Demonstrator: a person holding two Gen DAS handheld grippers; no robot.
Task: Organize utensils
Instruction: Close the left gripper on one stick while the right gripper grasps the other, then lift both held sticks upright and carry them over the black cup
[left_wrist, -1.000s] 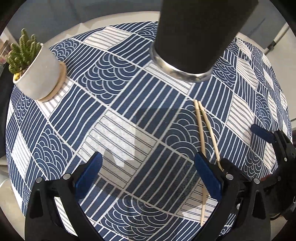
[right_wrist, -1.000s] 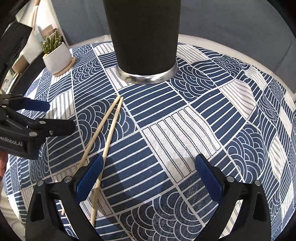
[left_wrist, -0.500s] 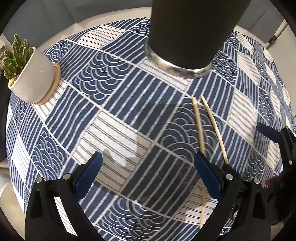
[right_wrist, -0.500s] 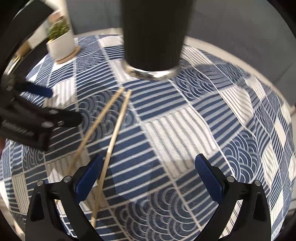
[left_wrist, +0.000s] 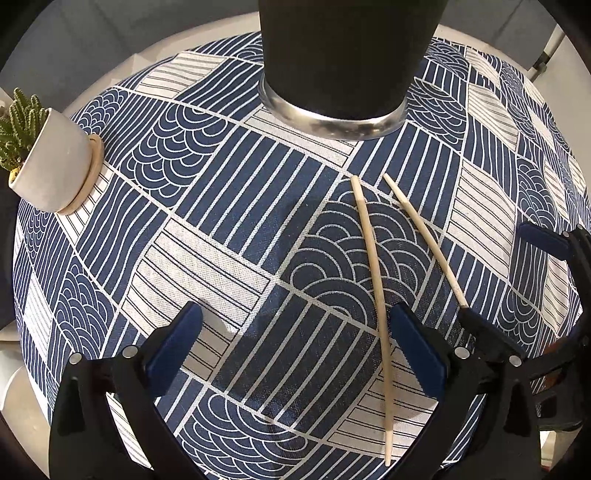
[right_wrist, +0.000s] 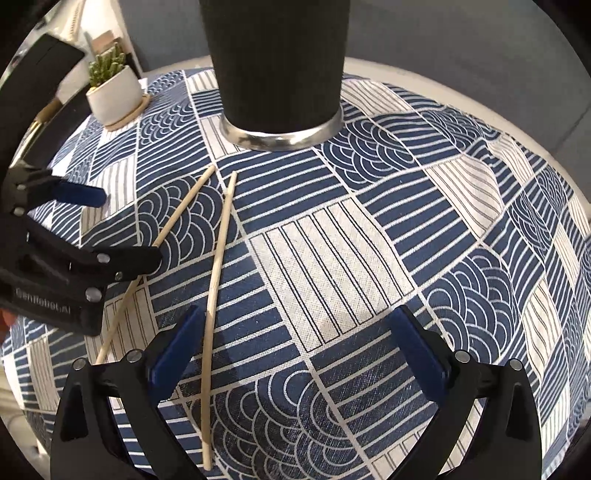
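Chopsticks (left_wrist: 373, 266), two, wooden, lying splayed on the patterned surface (left_wrist: 221, 206) before a black cup (left_wrist: 343, 55).
Left view: left gripper (left_wrist: 295, 343) fingers apart, empty; potted cactus (left_wrist: 40, 155) far left.
Right view: right gripper (right_wrist: 291, 343) fingers apart, empty, one chopstick (right_wrist: 216, 266) beside its left finger; lettering "GenRobot.AI" on the other gripper.
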